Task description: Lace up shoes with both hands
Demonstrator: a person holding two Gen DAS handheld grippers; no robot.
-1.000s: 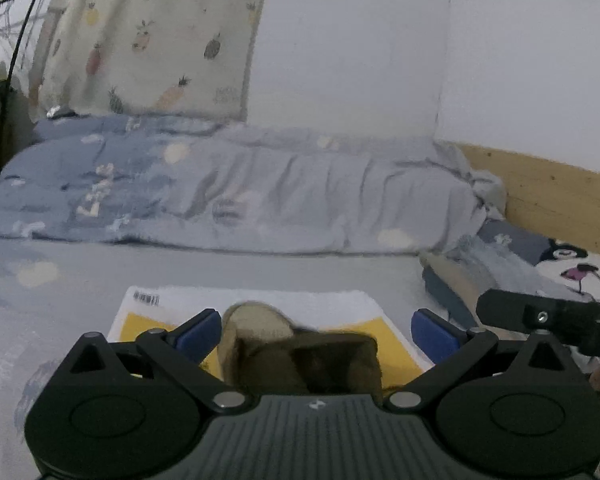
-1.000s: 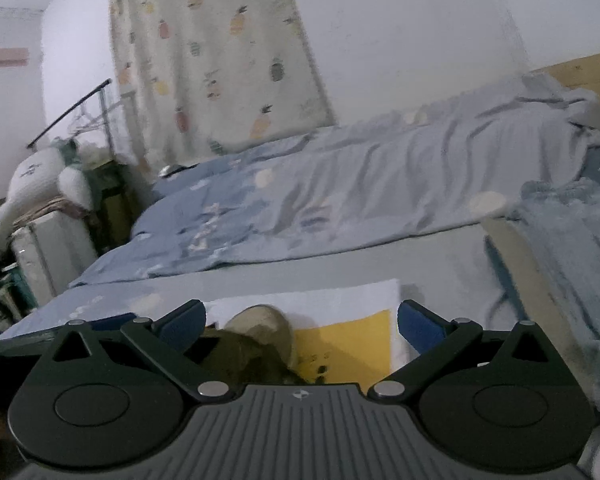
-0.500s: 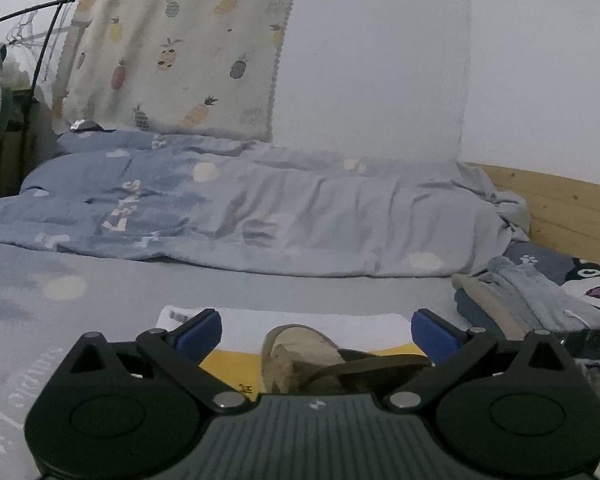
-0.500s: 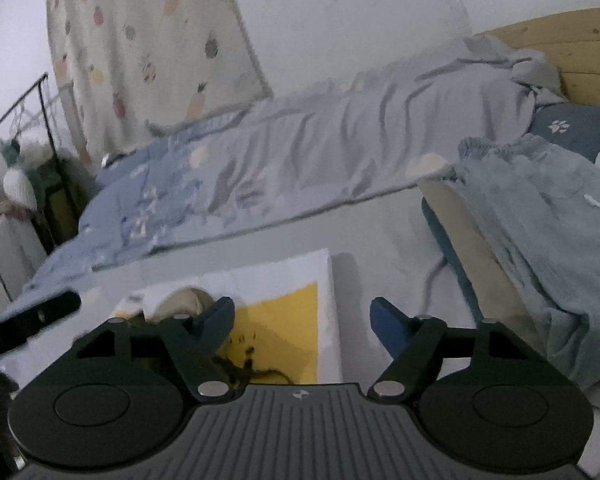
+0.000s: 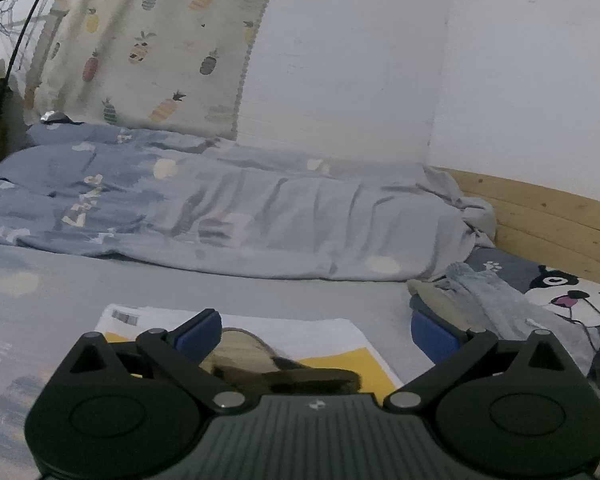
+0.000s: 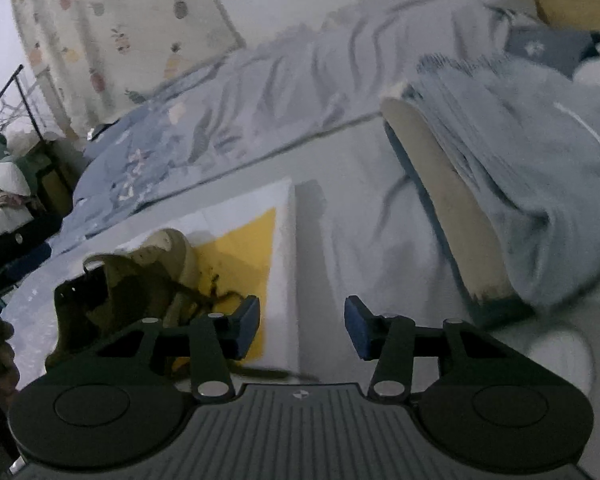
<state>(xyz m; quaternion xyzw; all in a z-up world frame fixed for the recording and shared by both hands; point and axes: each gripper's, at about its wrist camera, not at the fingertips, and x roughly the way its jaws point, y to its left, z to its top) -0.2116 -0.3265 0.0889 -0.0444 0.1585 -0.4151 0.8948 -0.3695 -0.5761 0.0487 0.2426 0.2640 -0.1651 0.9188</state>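
An olive-brown shoe with a pale toe lies on a white and yellow box on the bed; its dark lace trails loose beside it. In the left wrist view the shoe sits low between the fingers, partly hidden by the gripper body. My left gripper is open wide and empty, above the shoe. My right gripper is open and empty, to the right of the shoe over the box's right edge.
The box rests on a grey-blue sheet. A rumpled blue duvet lies behind. Folded grey-blue clothes are stacked to the right, by a panda pillow and wooden headboard. A clothes rack stands far left.
The right gripper has tilted down and moved right, its jaws narrowing, so the shoe now shows at its left. The left gripper view has risen a little, the shoe lower between its fingers.
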